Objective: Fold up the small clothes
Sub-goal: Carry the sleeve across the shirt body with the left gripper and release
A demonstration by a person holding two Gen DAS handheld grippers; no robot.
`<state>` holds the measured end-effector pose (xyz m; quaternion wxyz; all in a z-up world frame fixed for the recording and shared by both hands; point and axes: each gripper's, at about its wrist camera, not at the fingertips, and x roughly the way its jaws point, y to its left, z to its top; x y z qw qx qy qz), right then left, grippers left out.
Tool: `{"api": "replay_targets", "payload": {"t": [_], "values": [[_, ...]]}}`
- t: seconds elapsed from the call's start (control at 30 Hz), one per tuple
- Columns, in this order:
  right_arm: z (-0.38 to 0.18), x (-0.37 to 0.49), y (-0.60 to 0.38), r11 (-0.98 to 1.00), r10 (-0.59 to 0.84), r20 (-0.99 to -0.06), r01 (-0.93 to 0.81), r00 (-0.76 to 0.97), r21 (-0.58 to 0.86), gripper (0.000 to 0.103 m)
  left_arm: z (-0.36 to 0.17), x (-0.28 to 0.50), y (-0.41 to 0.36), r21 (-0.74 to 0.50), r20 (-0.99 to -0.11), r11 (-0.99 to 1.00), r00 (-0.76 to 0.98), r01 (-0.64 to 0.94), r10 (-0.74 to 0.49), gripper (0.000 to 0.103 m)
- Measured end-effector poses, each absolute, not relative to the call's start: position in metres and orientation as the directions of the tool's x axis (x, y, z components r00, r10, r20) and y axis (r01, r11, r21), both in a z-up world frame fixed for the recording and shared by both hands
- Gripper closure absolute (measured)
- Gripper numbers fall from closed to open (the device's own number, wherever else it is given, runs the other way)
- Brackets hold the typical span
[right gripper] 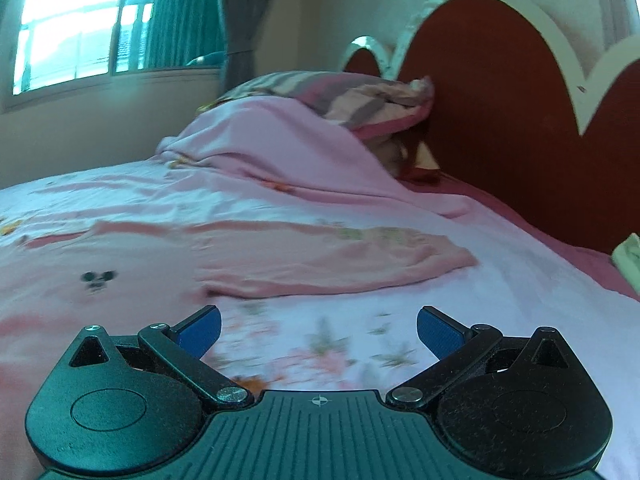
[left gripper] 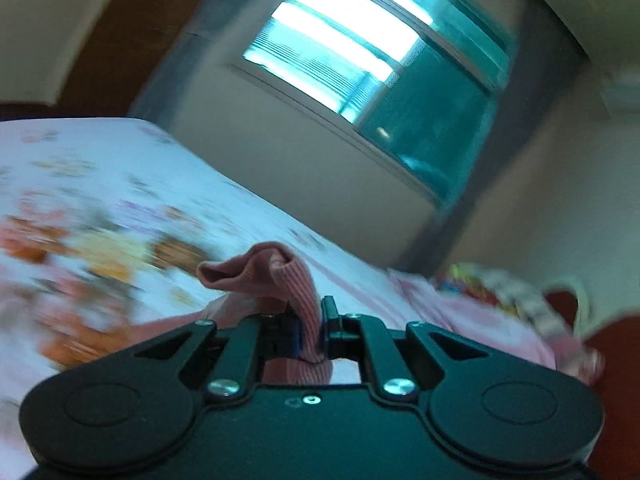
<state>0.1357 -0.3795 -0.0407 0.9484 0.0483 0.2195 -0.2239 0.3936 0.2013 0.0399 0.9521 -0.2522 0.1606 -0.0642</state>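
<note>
My left gripper (left gripper: 310, 330) is shut on the ribbed edge of a small dusty-pink garment (left gripper: 276, 276) and holds it up above the bed; the cloth bunches over the fingers and hangs down behind them. The left wrist view is tilted and blurred. My right gripper (right gripper: 319, 330) is open and empty, low over the floral bedsheet (right gripper: 320, 344). A light pink garment (right gripper: 328, 258) lies spread flat on the sheet just beyond the right gripper's blue pads (right gripper: 200, 330).
A pink blanket (right gripper: 272, 148) is heaped over a striped pillow (right gripper: 352, 96) at the red and white headboard (right gripper: 500, 120). A window with curtains (right gripper: 80, 20) is on the far wall. A pale object (right gripper: 630, 258) lies at the bed's right edge.
</note>
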Motion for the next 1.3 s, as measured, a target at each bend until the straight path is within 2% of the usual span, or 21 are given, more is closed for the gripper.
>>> {"api": "replay_targets", "payload": {"t": [0.2, 0.5, 0.8, 0.97, 1.03, 1.1, 1.17, 1.23, 1.3], "values": [[-0.05, 0.153, -0.447, 0.855, -0.478, -0.424, 0.518, 0.769, -0.024, 0.0, -0.005, 0.401, 0.09, -0.362, -0.366, 0.927, 0.899, 0.099, -0.239, 0.095], [-0.053, 0.166, -0.5, 0.826, -0.509, -0.408, 0.564, 0.758, 0.019, 0.0, -0.042, 0.414, -0.016, -0.141, -0.452, 0.981, 0.873, 0.133, -0.184, 0.096], [-0.073, 0.163, -0.499, 0.825, -0.493, -0.442, 0.563, 0.749, 0.034, 0.0, -0.032, 0.425, -0.071, -0.125, -0.411, 0.972, 0.881, 0.2, -0.234, 0.095], [-0.077, 0.162, -0.5, 0.826, -0.489, -0.447, 0.563, 0.749, 0.038, 0.0, -0.039, 0.428, -0.098, -0.088, -0.442, 0.965, 0.859, 0.246, -0.259, 0.094], [-0.077, 0.162, -0.5, 0.826, -0.489, -0.448, 0.563, 0.749, 0.04, 0.0, -0.051, 0.434, -0.109, -0.082, -0.496, 0.953, 0.817, 0.292, -0.293, 0.08], [-0.078, 0.163, -0.499, 0.826, -0.487, -0.452, 0.562, 0.747, 0.038, 0.0, -0.066, 0.436, -0.122, -0.074, -0.539, 0.94, 0.78, 0.332, -0.318, 0.041], [-0.079, 0.163, -0.499, 0.825, -0.487, -0.458, 0.564, 0.744, 0.038, 0.0, -0.077, 0.429, -0.134, -0.075, -0.52, 0.903, 0.756, 0.423, -0.398, 0.021], [-0.079, 0.163, -0.498, 0.825, -0.486, -0.458, 0.563, 0.744, 0.04, 0.0, -0.077, 0.419, -0.142, -0.105, -0.515, 0.857, 0.709, 0.505, -0.482, 0.013], [-0.078, 0.161, -0.498, 0.825, -0.487, -0.461, 0.564, 0.742, 0.038, 0.0, -0.071, 0.404, -0.137, -0.082, -0.455, 0.855, 0.744, 0.512, -0.489, 0.015]]}}
